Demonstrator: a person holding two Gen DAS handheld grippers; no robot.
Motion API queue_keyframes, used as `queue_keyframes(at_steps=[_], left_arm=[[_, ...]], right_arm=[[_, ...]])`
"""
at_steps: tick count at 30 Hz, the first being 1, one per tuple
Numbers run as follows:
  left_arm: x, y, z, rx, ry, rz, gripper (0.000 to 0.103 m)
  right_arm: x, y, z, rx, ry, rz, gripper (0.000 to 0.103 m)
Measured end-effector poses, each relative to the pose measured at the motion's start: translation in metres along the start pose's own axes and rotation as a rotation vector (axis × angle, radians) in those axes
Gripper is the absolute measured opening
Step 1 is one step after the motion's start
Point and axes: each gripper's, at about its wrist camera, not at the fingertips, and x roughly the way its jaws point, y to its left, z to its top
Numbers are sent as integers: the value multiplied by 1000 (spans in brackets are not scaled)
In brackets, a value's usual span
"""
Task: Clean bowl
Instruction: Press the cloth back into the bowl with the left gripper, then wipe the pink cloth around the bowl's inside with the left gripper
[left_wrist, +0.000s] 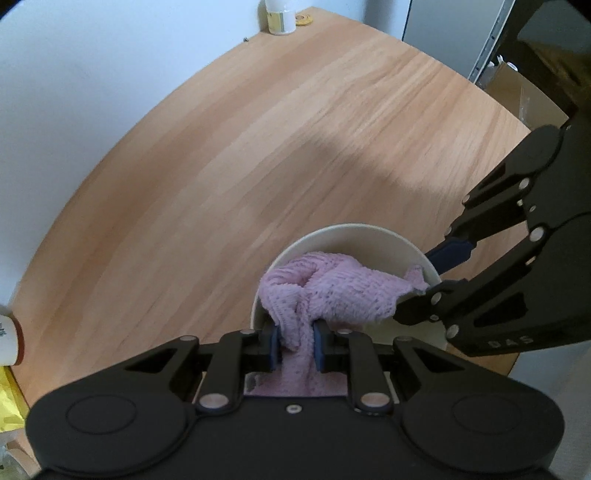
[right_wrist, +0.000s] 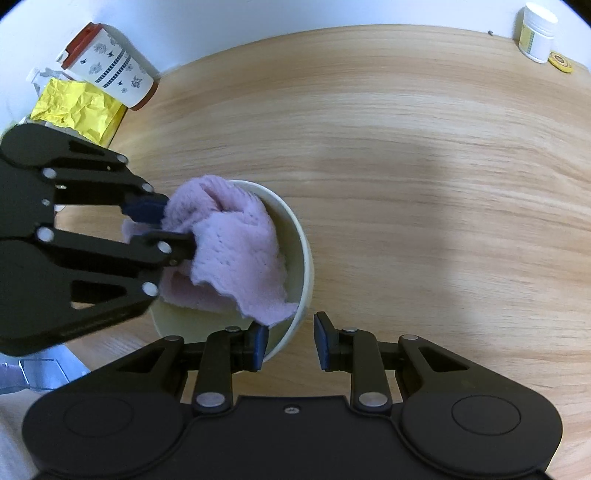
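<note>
A cream bowl (left_wrist: 369, 236) stands on the wooden table, also in the right wrist view (right_wrist: 301, 251). A pink cloth (left_wrist: 332, 291) is bunched inside it, also in the right wrist view (right_wrist: 236, 251). My left gripper (left_wrist: 297, 345) is shut on the pink cloth and presses it into the bowl; it shows in the right wrist view (right_wrist: 166, 225). My right gripper (right_wrist: 291, 341) is open, its jaws astride the bowl's near rim, one pad inside and one outside, not closed on it. It shows in the left wrist view (left_wrist: 436, 273) at the bowl's right rim.
A patterned cup with a red rim (right_wrist: 110, 70) and crumpled yellow paper (right_wrist: 75, 107) lie at the table's far left. A white jar (right_wrist: 537, 33) and a yellow disc (right_wrist: 559, 62) stand at the far right by the wall. A cardboard box (left_wrist: 524, 96) sits beyond the table edge.
</note>
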Motion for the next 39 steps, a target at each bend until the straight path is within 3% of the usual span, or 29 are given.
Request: queue_keyframes(at_steps=[12, 21, 29, 35, 39], left_arm=[[19, 0, 0, -25, 14, -113, 17], [12, 20, -3, -188, 16, -261, 16], [-23, 14, -15, -115, -25, -216, 17], [-26, 3, -19, -111, -30, -239, 17], [-25, -4, -18, -101, -32, -244, 17]], right_arm=[[5, 1, 0, 30, 10, 12, 30], [6, -2, 4, 67, 15, 19, 29], [-25, -3, 8, 56, -20, 60, 34], [-59, -18, 20, 89, -110, 121, 37], [-48, -19, 36, 53, -107, 89, 37]])
